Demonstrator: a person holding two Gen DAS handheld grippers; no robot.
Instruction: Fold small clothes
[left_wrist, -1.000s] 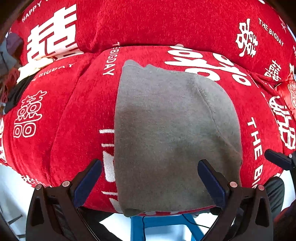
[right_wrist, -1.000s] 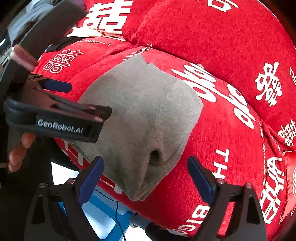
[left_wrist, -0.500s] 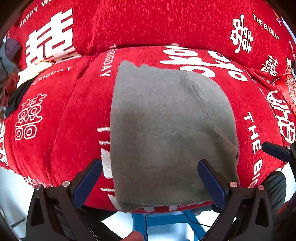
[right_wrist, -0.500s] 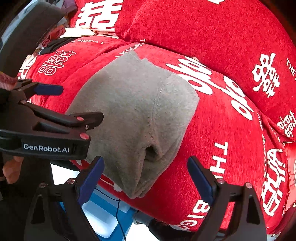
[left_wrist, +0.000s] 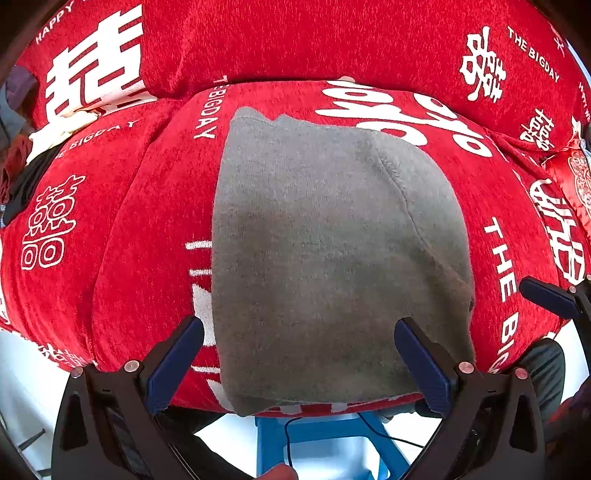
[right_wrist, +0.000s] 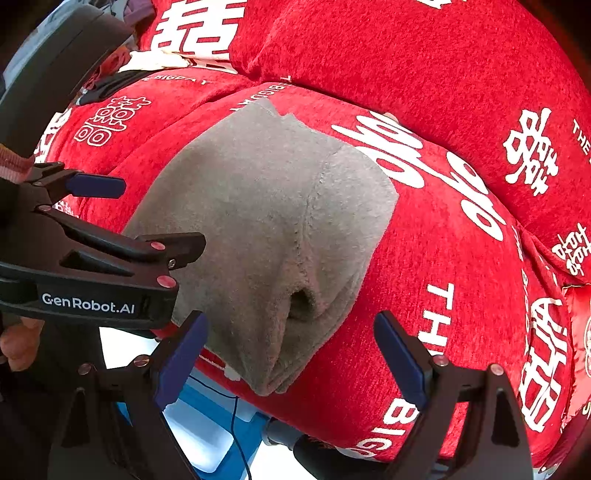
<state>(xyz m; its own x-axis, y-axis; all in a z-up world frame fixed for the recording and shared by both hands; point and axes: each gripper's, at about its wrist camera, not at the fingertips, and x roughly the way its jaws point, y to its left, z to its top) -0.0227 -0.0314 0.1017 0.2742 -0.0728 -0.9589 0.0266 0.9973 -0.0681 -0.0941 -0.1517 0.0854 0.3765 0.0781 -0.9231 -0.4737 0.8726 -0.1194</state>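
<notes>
Both hand-held grippers, left (left_wrist: 299, 363) and right (right_wrist: 291, 358), hover spread and empty over the folded grey garment (left_wrist: 332, 258) at the red sofa cushion's (left_wrist: 147, 221) front edge, likely checking the fold.

The red cover (left_wrist: 155, 229) carries white print: "THE BIGDAY" runs along its folds in several places, "HAPPY" stands at its top left corner in the left wrist view, and large double-happiness characters are scattered over it. In the right wrist view, the left gripper (right_wrist: 147, 218) reads "GenRobot.AI" in white on its black body.
</notes>
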